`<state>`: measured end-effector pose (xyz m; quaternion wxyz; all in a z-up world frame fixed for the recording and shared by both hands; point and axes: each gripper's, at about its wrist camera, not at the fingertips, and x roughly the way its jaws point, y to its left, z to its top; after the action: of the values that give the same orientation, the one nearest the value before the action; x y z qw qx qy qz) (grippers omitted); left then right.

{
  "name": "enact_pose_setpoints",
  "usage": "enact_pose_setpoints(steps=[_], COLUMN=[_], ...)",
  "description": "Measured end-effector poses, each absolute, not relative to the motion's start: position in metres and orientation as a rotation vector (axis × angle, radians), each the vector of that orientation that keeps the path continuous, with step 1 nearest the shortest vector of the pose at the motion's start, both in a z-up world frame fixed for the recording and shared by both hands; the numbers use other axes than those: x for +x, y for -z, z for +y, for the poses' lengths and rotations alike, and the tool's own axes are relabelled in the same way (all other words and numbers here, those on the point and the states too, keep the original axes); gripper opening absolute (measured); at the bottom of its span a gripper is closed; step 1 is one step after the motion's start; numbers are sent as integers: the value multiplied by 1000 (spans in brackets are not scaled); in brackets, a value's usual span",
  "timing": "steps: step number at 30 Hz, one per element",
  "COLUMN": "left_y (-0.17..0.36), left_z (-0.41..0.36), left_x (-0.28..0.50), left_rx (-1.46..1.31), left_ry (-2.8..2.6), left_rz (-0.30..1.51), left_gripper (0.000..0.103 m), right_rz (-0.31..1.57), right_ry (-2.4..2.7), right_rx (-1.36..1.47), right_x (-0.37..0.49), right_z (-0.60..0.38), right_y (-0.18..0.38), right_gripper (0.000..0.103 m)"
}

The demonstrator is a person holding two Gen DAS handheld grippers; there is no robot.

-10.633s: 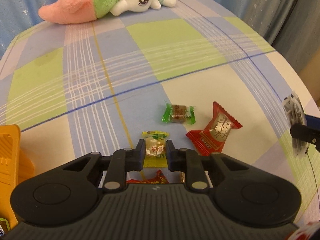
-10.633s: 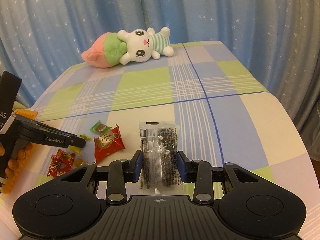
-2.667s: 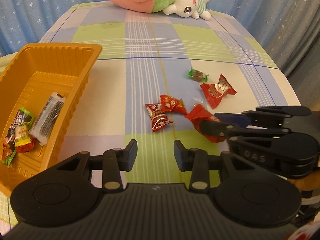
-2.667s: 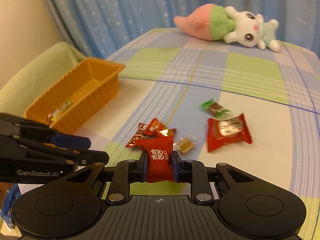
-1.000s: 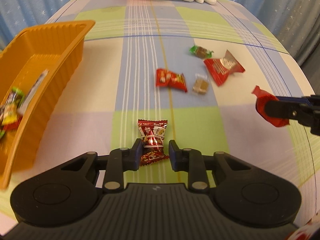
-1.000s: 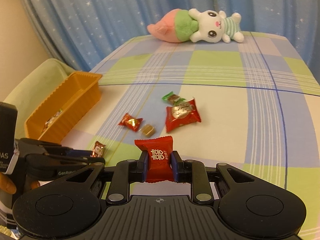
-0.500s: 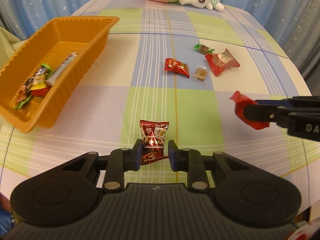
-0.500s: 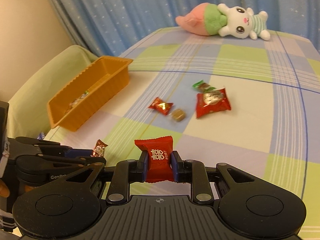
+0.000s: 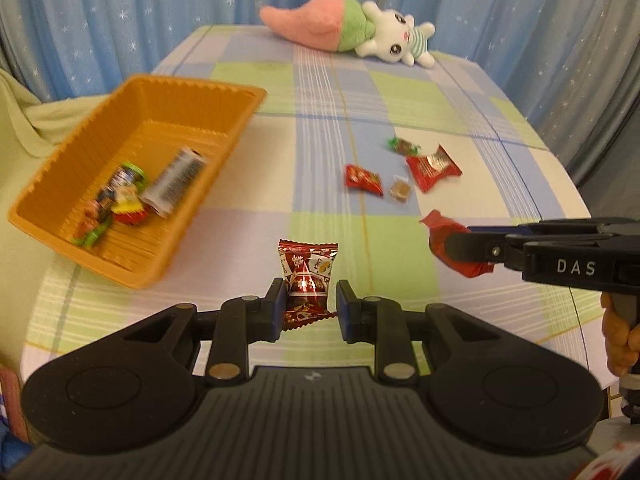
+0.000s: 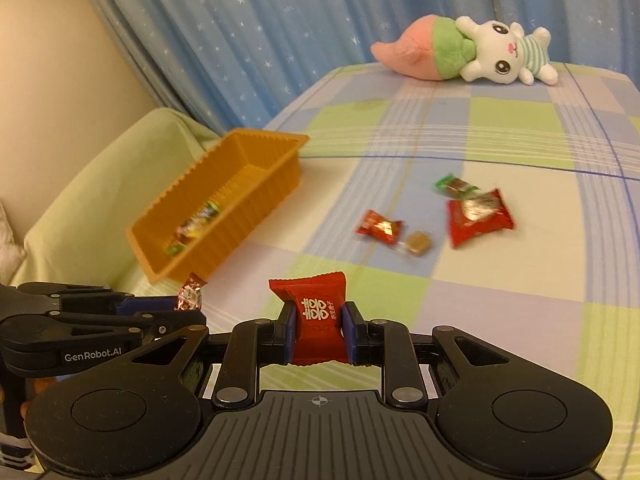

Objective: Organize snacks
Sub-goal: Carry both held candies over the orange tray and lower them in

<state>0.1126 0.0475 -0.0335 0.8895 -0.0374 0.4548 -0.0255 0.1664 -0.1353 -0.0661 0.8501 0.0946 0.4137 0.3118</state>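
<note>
My left gripper [image 9: 310,304] is shut on a dark red candy packet [image 9: 307,276], held above the checked tablecloth. My right gripper [image 10: 319,330] is shut on a bright red candy with white characters [image 10: 318,318]; in the left wrist view the right gripper [image 9: 460,246] comes in from the right, holding that red candy [image 9: 442,232]. The orange tray [image 9: 192,92] lies to the left and holds several wrapped snacks [image 9: 120,196] and a silver-black packet [image 9: 176,180]. Loose on the cloth lie a small red candy [image 9: 362,178], a clear-wrapped brown sweet [image 9: 401,192], a larger red packet [image 9: 434,168] and a green-wrapped candy [image 9: 404,145].
A pink, green and white plush toy [image 9: 348,34] lies at the table's far edge before blue starred curtains [image 9: 120,20]. A pale green cushion [image 10: 100,184] sits left of the table, beside the tray [image 10: 240,184]. A hand [image 9: 618,340] holds the right gripper.
Both grippers have risen and drawn back from the table with their candies. The tray has come further into view on the left in both views.
</note>
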Motion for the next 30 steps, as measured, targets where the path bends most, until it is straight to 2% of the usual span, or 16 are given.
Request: enact_pose_setpoints(steps=[9, 21, 30], left_y=[8, 2, 8], left_z=[123, 218, 257], left_x=[110, 126, 153], left_rx=[-68, -45, -35], left_ry=[77, 95, 115], left_rz=[900, 882, 880], left_gripper=[24, 24, 24], right_rz=[838, 804, 819], right_ry=[-675, -667, -647], right_rx=[210, 251, 237], right_x=[157, 165, 185], right_z=[-59, 37, 92], right_y=[43, 35, 42], right_gripper=[24, 24, 24])
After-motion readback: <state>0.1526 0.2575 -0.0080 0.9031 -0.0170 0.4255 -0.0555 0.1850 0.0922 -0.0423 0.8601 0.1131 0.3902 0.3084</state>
